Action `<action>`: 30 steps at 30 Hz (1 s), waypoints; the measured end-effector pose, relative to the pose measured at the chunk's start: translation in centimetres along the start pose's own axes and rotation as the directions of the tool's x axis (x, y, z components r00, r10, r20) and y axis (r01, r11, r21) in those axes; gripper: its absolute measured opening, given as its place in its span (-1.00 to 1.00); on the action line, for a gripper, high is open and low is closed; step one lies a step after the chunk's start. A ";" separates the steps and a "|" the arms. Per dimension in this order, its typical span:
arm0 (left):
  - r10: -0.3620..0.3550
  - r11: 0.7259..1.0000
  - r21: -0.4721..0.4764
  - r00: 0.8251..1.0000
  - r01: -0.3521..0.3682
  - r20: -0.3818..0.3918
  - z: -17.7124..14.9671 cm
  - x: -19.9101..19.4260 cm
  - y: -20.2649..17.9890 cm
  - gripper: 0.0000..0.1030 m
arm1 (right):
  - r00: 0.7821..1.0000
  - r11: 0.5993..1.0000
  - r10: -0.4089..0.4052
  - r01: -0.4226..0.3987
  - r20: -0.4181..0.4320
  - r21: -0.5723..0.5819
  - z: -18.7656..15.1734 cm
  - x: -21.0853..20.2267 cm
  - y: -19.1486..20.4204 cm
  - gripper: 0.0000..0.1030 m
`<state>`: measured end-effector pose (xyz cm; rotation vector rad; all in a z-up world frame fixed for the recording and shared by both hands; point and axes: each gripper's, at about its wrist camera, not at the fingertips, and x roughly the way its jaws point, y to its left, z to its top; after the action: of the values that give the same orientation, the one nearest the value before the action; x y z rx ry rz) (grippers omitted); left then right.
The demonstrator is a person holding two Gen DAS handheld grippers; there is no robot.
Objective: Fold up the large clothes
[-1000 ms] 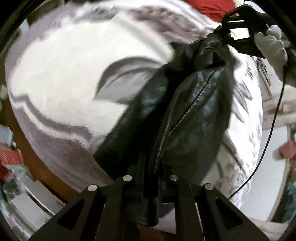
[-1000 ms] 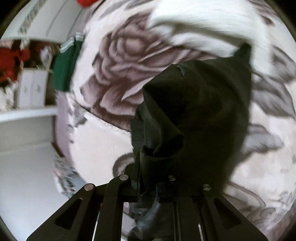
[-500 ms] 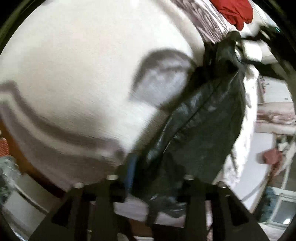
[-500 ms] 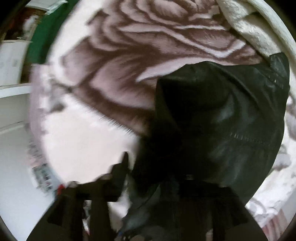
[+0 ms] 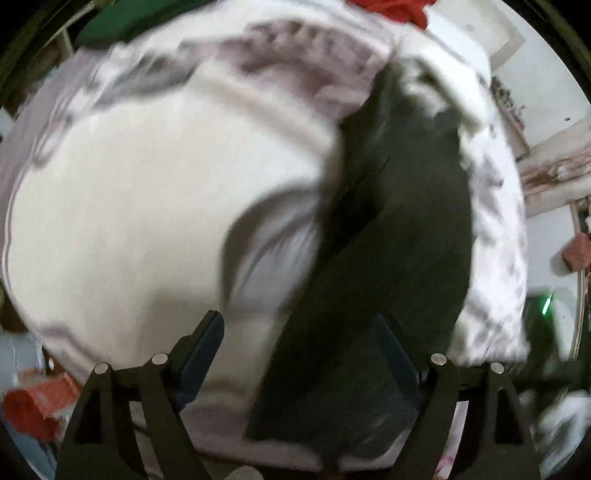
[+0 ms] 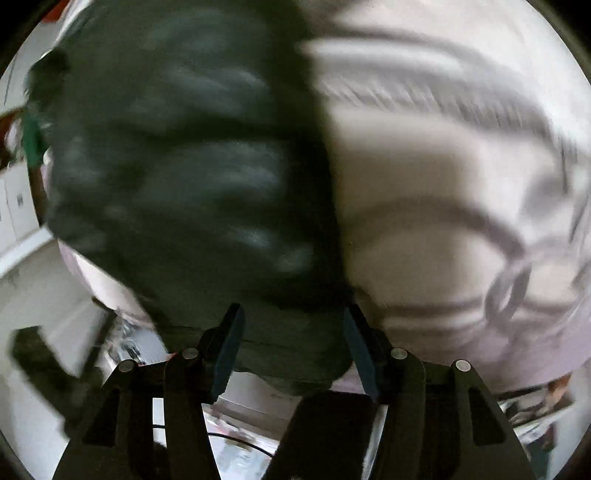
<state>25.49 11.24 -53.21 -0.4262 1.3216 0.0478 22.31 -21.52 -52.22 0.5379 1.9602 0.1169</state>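
Black leather garment (image 5: 399, 236) now lies dropped on the flowered blanket (image 5: 155, 192); a second ago both my tools pinched it. My left gripper (image 5: 299, 354) has just been opening and stands wide, the garment's near end loose between its fingers. My right gripper (image 6: 291, 347) has been opening too, moderately spread over the garment's edge, pads not pressing. I judge this fold laid down; the next grasp follows.

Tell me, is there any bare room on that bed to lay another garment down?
Yes: the white stretch of flowered blanket left of the black jacket looks bare. The far edge is crowded, with a red cloth and a green one.
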 end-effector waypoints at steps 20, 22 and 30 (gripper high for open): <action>0.202 0.979 -0.012 0.975 -0.202 0.095 9.3 2.0 -0.5 1.00 | 0.946 0.983 0.019 0.042 0.324 -0.180 12.1 -14.1 7.0 0.11; 0.190 0.982 -0.014 0.972 -0.190 0.138 10.5 2.0 -2.3 1.00 | 0.937 0.962 -0.019 0.112 0.348 -0.248 14.4 -13.6 10.4 -0.09; 0.247 0.969 -0.009 0.967 -0.248 -0.067 17.0 14.3 -4.1 1.00 | 0.941 0.914 -0.233 0.298 0.244 -0.274 26.9 -7.3 12.0 -0.91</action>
<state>46.05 10.14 -62.55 -0.2771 1.4339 0.2558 52.39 -18.01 -54.24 0.0694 1.7482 0.1822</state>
